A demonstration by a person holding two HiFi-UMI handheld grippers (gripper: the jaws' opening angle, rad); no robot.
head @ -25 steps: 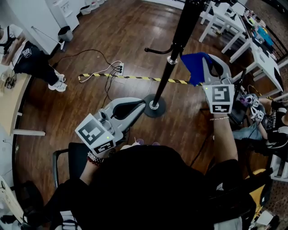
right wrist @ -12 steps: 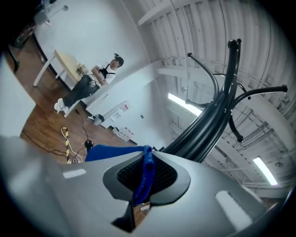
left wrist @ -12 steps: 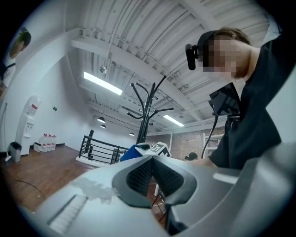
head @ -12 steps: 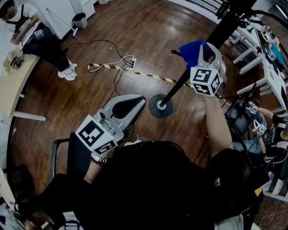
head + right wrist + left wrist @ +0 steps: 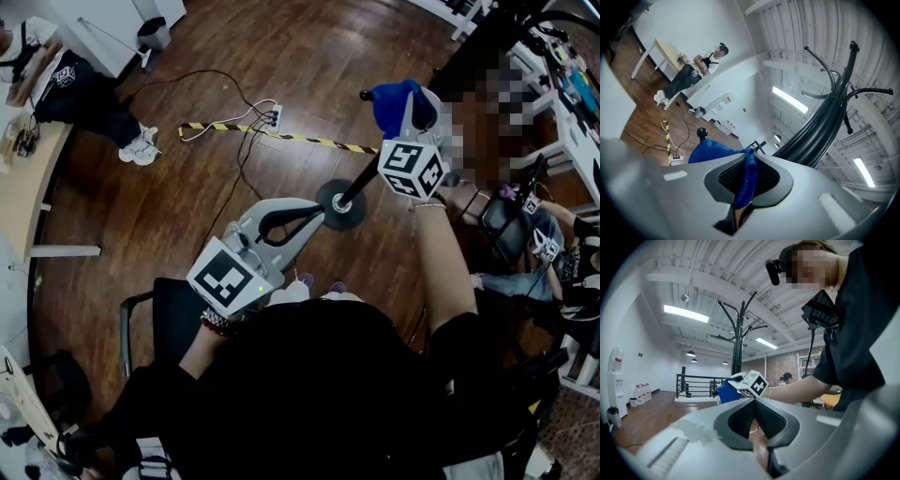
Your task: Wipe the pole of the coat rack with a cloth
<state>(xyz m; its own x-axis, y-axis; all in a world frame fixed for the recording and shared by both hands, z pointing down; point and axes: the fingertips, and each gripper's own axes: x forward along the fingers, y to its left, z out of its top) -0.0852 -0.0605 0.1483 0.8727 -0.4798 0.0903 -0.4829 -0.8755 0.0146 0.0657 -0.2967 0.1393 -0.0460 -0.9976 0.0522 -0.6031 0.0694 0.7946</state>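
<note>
- Grip check: pinching blue cloth (image 5: 712, 149) tight in right tool (image 5: 749, 161), bunched just beside coat rack pole (image 5: 820, 126), high above base (image 5: 339, 204).
- Idling left tool (image 5: 753, 401) low, jaws together on nothing.
- Likely needing to press cloth flat onto pole, sliding steadily along it, dodging hook (image 5: 702, 133) nearby.

room has a dark wood plank floor (image 5: 281, 56) with yellow-black tape (image 5: 300, 140), white walls (image 5: 642, 357), ribbed ceiling (image 5: 717, 263) with strip lights (image 5: 686, 313), pale desk (image 5: 23, 197) at left.
</note>
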